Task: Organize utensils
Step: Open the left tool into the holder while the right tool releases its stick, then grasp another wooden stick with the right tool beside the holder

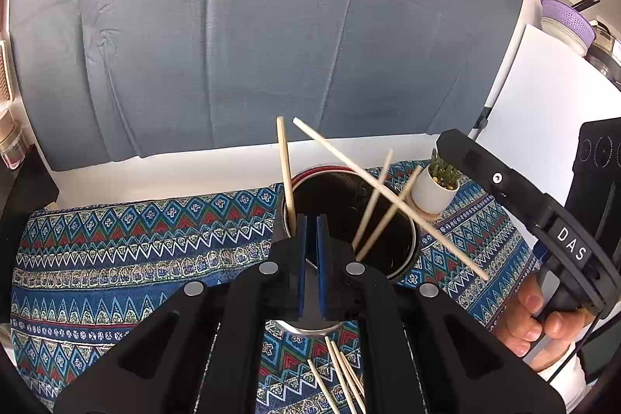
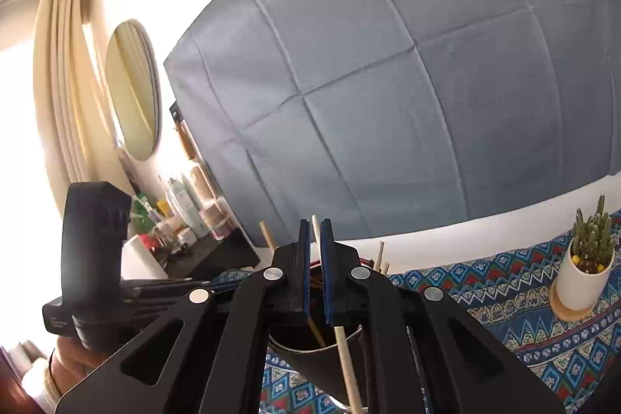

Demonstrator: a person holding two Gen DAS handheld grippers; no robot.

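Observation:
A dark round metal cup (image 1: 392, 243) stands on the patterned cloth and holds several wooden chopsticks (image 1: 372, 204). My left gripper (image 1: 311, 220) is nearly shut around the cup's near rim, with one chopstick (image 1: 285, 165) just left of its fingers. A long chopstick (image 1: 388, 196) slants over the cup toward the right gripper. In the right wrist view my right gripper (image 2: 317, 239) is shut on that chopstick (image 2: 347, 363), above the cup (image 2: 310, 348). Several loose chopsticks (image 1: 337, 375) lie on the cloth near me.
A small cactus in a white pot (image 1: 436, 187) (image 2: 586, 274) stands on a wooden coaster right of the cup. A blue-grey cloth backdrop (image 1: 271, 45) rises behind the table. Bottles and jars (image 2: 182, 216) crowd a shelf at the left. Bowls (image 1: 566, 26) are stacked far right.

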